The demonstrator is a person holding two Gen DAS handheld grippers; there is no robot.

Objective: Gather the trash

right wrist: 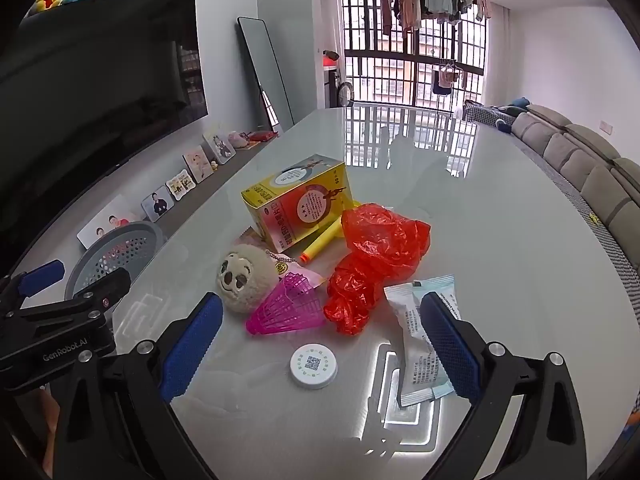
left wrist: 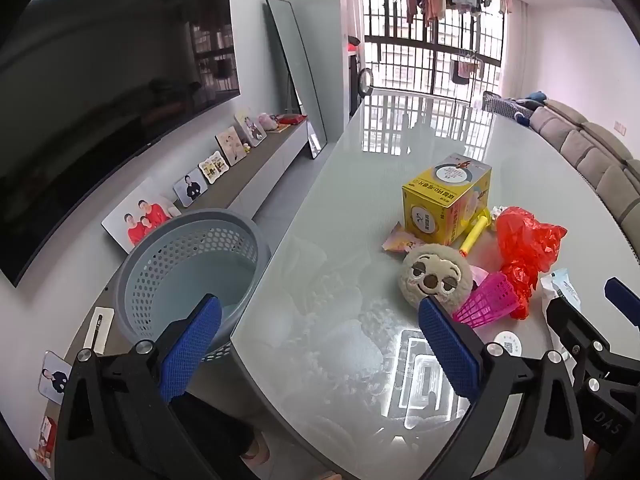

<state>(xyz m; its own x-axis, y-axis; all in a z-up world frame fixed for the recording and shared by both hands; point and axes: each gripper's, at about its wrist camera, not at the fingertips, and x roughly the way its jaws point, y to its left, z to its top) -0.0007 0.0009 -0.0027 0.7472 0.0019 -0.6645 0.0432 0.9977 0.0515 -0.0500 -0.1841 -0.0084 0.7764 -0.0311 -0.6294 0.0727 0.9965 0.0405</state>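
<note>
A pile of items lies on the glossy white table (left wrist: 360, 208): a yellow box (left wrist: 444, 196) (right wrist: 298, 204), a crumpled red plastic bag (left wrist: 524, 248) (right wrist: 376, 264), a pink shuttlecock (left wrist: 486, 302) (right wrist: 286, 306), a round plush face (left wrist: 434, 274) (right wrist: 242, 278), a yellow foam dart (left wrist: 474, 236) (right wrist: 322, 242), a white wrapper (right wrist: 416, 332) (left wrist: 558, 286) and a white round cap (right wrist: 314, 366) (left wrist: 508, 344). A grey perforated basket (left wrist: 188, 272) (right wrist: 116, 254) stands beside the table's left edge. My left gripper (left wrist: 320, 344) is open over bare table. My right gripper (right wrist: 320, 344) is open above the cap, its right pad over the wrapper.
A TV (left wrist: 100, 100) hangs on the left wall above a low cabinet with several photo frames (left wrist: 192, 186). A tall mirror (left wrist: 296, 72) leans in the corner. A grey sofa (right wrist: 592, 168) runs along the right. A barred window (right wrist: 412, 56) is at the back.
</note>
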